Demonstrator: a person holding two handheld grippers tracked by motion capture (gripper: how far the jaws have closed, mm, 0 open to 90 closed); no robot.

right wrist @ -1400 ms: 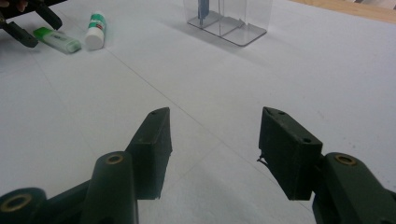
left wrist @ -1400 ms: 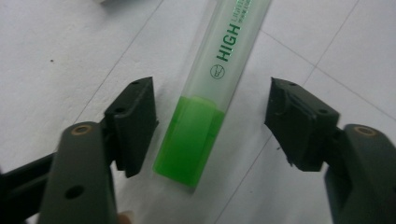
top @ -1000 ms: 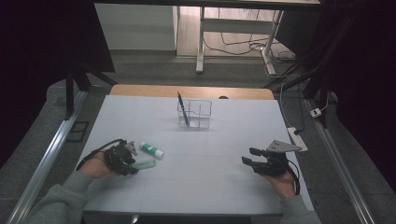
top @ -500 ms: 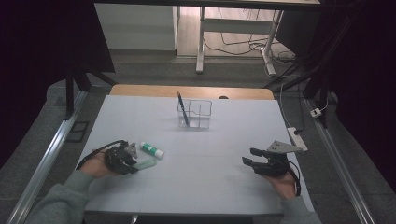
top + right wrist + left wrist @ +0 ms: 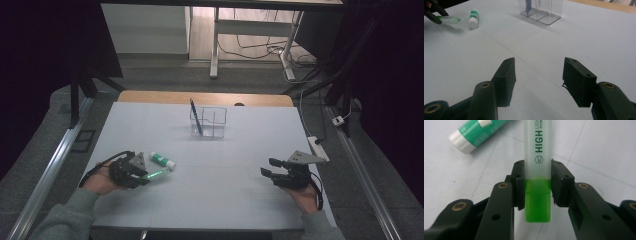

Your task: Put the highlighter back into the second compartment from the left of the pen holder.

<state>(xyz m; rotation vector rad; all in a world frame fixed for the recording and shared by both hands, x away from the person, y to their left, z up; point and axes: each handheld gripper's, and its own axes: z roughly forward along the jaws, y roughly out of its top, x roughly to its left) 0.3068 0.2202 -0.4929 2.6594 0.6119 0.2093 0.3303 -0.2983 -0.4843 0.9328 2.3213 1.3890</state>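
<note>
**Highlighter clamped near its tail end, with a long overhang**

The left gripper (image 5: 136,175) has just been closing, and its jaws now press on both sides of a translucent highlighter with a green end and green lettering (image 5: 538,165), at the near left of the white table (image 5: 225,200). In the left gripper view the pads (image 5: 519,185) grip the barrel right where the frosted body meets the solid green end, so most of the pen juts out past the jaws. Just beyond it lies a green and white glue stick (image 5: 163,160), apparently not touching it.

The right gripper (image 5: 267,168) rests at the near right, its jaws apart with nothing between them. Far across the table stands a clear plastic organiser with compartments (image 5: 214,122), a dark pen (image 5: 195,116) leaning in its left part.

Risks, as I judge them: the smooth barrel, held so close to one end, could pivot or slide between the pads on lifting. A sweep to the side might also knock the long free end into the glue stick and roll it away. If the organiser is the goal, a drooping tip could catch on its rim.
</note>
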